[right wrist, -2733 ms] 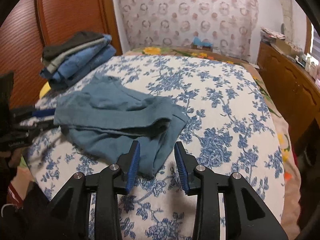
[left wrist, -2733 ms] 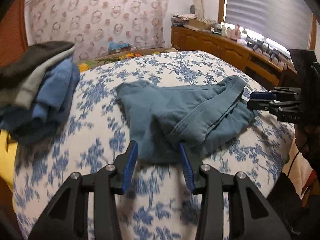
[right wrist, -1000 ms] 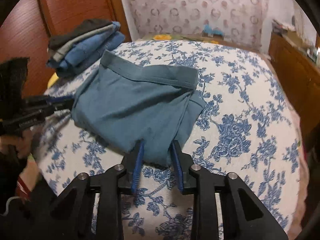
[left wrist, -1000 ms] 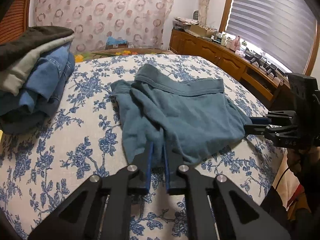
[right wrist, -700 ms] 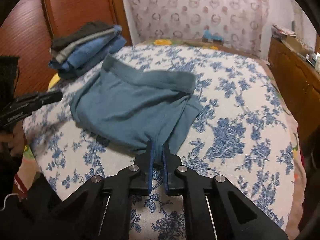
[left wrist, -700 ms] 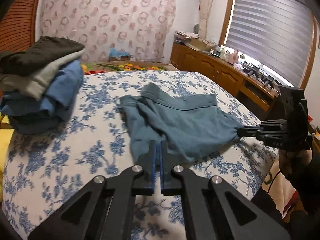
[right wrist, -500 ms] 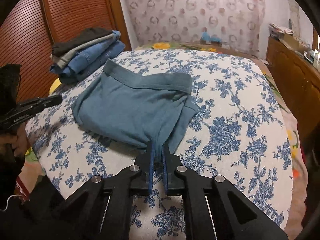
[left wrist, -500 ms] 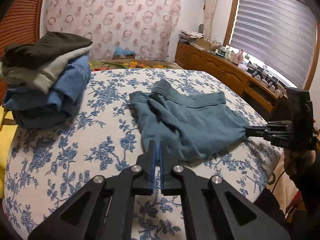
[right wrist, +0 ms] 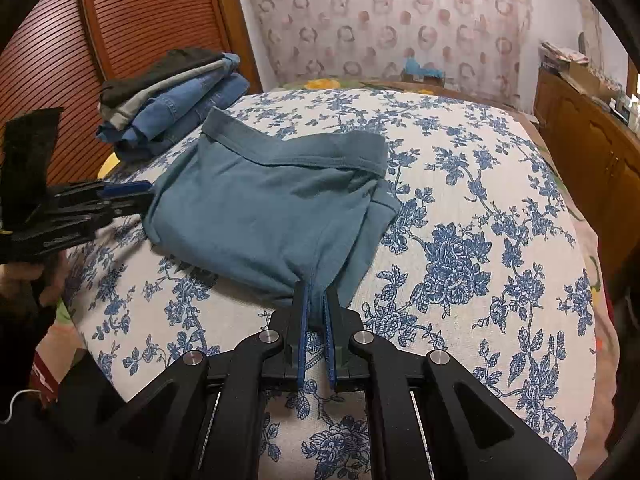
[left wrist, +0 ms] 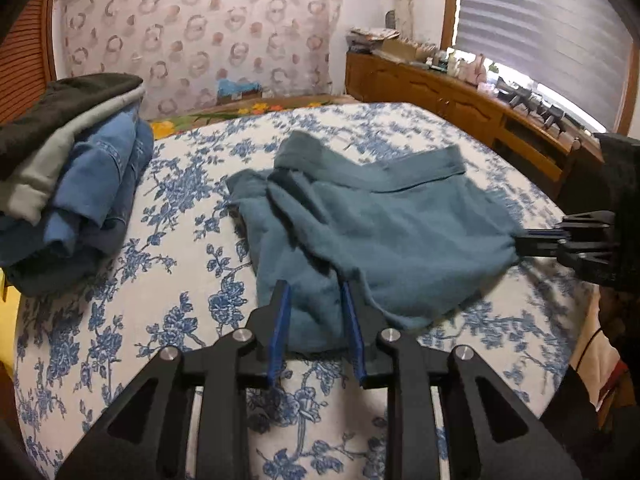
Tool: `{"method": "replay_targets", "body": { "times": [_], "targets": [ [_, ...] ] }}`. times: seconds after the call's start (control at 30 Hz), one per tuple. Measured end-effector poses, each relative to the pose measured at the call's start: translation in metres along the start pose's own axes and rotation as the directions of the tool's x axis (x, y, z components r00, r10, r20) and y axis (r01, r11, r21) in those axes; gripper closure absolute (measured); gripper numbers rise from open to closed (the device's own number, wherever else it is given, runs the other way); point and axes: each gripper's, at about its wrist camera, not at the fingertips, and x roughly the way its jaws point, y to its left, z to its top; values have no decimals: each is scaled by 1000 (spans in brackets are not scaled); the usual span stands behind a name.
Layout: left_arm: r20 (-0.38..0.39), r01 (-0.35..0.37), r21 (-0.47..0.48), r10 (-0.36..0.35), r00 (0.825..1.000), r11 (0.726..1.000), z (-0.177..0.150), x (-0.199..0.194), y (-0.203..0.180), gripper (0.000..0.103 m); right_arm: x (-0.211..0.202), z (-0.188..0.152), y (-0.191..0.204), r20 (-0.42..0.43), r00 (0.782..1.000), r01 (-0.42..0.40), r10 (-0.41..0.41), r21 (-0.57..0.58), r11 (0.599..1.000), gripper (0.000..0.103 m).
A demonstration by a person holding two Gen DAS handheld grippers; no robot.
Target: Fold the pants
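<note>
teal pants (left wrist: pixel 384 240), blue-floral white bedspread (left wrist: pixel 180 280)

this is a bedroom in a home. a bed (left wrist: pixel 192 264) with a white cover printed in blue flowers fills the middle of both views. a stack of folded clothes (right wrist: pixel 172 96) sits on it near a brown slatted wooden door (right wrist: pixel 152 12). behind hangs a pale curtain (left wrist: pixel 200 36) with ring patterns. a low wooden cabinet (left wrist: pixel 452 96) along the wall carries boxes, bottles and small clutter, under a window with closed blinds (left wrist: pixel 536 28).
</note>
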Motion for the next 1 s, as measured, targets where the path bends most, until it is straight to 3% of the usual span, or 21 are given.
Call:
{"method": "replay_targets", "body": {
  "times": [0.1, 0.17, 0.23, 0.57, 0.83, 1.0],
  "targets": [
    [4, 19, -36, -19, 1000, 999, -2, 1, 4, 78, -1, -1, 1, 17, 1000, -1, 1, 2, 1000, 99],
    [3, 42, -39, -42, 999, 998, -4, -1, 4, 95, -3, -2, 1, 38, 999, 2, -2, 5, 1000, 99],
    [16, 42, -29, -42, 999, 999, -6, -7, 1, 101, -7, -3, 0, 62, 998, 6, -7, 11, 1000, 100],
    [88, 76, -65, -71, 994, 995, -35, -59, -2, 102, -34, -12, 13, 94, 996, 3, -2, -16, 1000, 100],
    [65, 93, -69, -89, 994, 993, -57, -77, -19, 101, -47, -36, 22, 55, 998, -14, 14, -8, 1000, 100],
    [52, 58, -57, -55, 997, 997, -54, -73, -23, 91, -47, -41, 21, 50, 999, -24, 23, 7, 1000, 100]
  ]
}}
